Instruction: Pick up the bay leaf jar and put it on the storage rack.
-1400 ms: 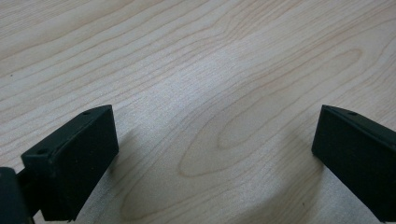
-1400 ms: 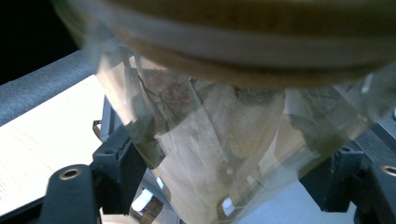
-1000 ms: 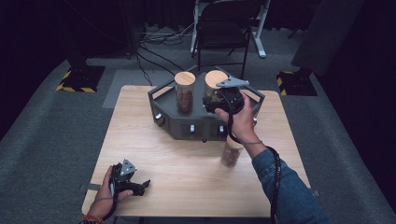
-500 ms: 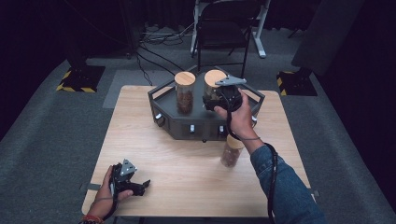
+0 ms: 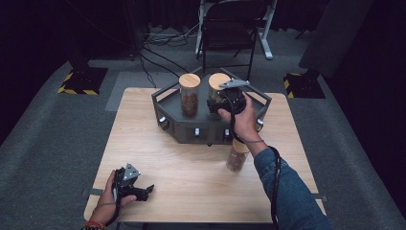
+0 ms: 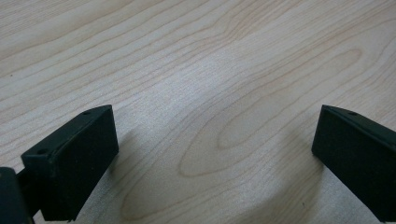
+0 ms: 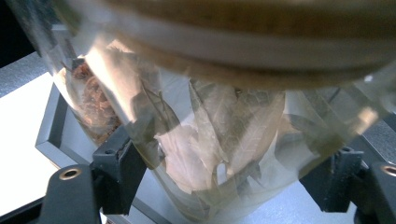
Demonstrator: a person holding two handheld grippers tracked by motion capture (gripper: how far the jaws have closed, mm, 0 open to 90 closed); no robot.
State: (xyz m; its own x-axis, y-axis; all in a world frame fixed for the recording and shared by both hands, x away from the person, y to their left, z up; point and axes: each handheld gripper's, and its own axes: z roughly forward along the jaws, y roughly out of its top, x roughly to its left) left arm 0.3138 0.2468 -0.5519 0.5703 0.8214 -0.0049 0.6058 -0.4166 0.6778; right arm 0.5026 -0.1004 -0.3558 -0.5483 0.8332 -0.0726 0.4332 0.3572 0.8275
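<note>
My right gripper (image 5: 218, 106) is shut on a glass jar (image 5: 219, 91) with a cork lid, over the right half of the dark grey tray (image 5: 191, 129). In the right gripper view the jar (image 7: 219, 140) holds pale dried leaves, and the fingers (image 7: 116, 172) press its sides near the bottom. Whether its base touches the tray floor I cannot tell. A second cork-lidded jar (image 5: 189, 96) with brown contents stands in the tray just to the left. My left gripper (image 5: 146, 190) lies on the table at the front left, open, with bare wood between its jaws (image 6: 215, 158).
A third jar (image 5: 237, 155) stands on the wooden table (image 5: 191, 177) in front of the tray, partly behind the right forearm. A black chair (image 5: 227, 33) and cables sit on the floor beyond the table.
The right gripper has sunk a little with the leaf jar, closer into the tray. The left gripper has stayed where it was.
</note>
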